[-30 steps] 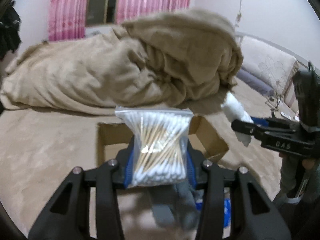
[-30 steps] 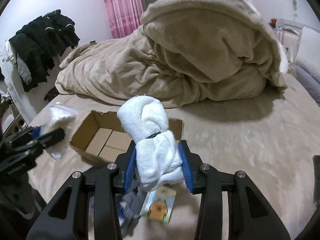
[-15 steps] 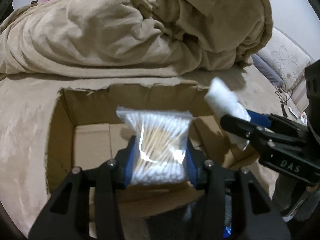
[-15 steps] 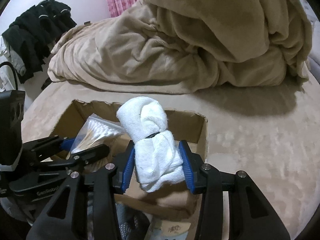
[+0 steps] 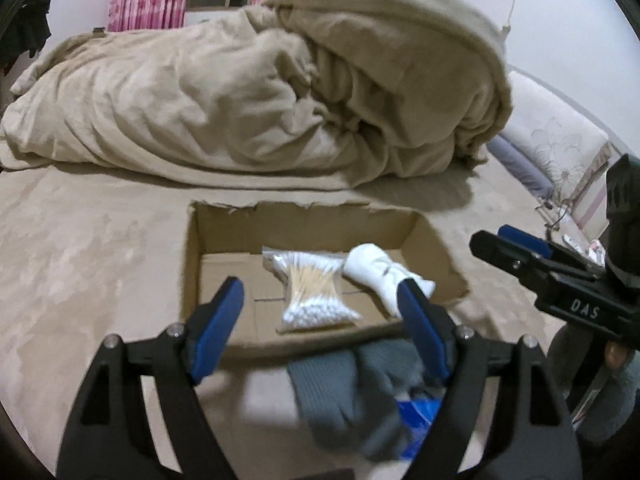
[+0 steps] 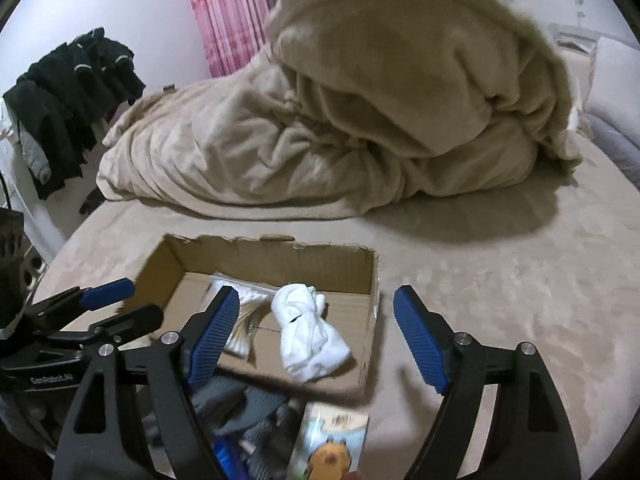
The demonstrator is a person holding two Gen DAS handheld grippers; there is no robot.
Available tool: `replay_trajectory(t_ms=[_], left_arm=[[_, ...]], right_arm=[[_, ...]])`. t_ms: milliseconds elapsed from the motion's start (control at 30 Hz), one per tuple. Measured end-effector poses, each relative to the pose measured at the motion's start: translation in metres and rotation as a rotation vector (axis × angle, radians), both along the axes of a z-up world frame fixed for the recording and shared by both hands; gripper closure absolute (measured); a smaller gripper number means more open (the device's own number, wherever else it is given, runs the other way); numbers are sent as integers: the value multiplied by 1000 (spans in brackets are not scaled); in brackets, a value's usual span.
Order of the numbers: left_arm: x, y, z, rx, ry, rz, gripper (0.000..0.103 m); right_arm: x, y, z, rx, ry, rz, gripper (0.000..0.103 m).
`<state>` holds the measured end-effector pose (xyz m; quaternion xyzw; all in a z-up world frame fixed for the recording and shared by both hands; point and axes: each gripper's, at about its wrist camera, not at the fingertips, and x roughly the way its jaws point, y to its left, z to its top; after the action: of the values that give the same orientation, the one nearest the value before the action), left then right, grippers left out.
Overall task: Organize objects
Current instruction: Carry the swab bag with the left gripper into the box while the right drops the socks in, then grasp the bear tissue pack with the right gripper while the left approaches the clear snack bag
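An open cardboard box (image 5: 304,216) (image 6: 352,268) sits on the bed. A clear bag of cotton swabs (image 5: 316,288) lies inside it, partly hidden in the right wrist view (image 6: 244,312). A white rolled sock bundle (image 5: 380,272) (image 6: 308,332) lies beside the bag in the box. My left gripper (image 5: 320,320) is open and empty, just in front of the box. My right gripper (image 6: 316,324) is open and empty above the box's near edge; it also shows in the left wrist view (image 5: 516,248).
Grey socks (image 5: 344,392) (image 6: 236,400), a blue item (image 5: 416,424) and a small printed card packet (image 6: 332,436) lie in front of the box. A heaped beige duvet (image 5: 280,96) fills the back of the bed. Dark clothes (image 6: 68,92) hang at left.
Both grippers opened and let go: the cotton swab bag and the white sock bundle now lie in the box. Both grippers pulled back and up from the box.
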<state>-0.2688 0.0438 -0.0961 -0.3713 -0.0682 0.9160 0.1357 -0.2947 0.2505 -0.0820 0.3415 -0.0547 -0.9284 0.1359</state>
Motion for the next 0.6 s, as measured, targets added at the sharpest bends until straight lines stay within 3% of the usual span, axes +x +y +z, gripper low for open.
replay_trajectory(t_ms=[333,600], left_arm=[[87,-11,50,31,93,5,19],[139,-10,61,39,121,-6,17]], right_arm=[[84,8,47,-29,78,-24,21],[142,-4,61,16,99,21,20]])
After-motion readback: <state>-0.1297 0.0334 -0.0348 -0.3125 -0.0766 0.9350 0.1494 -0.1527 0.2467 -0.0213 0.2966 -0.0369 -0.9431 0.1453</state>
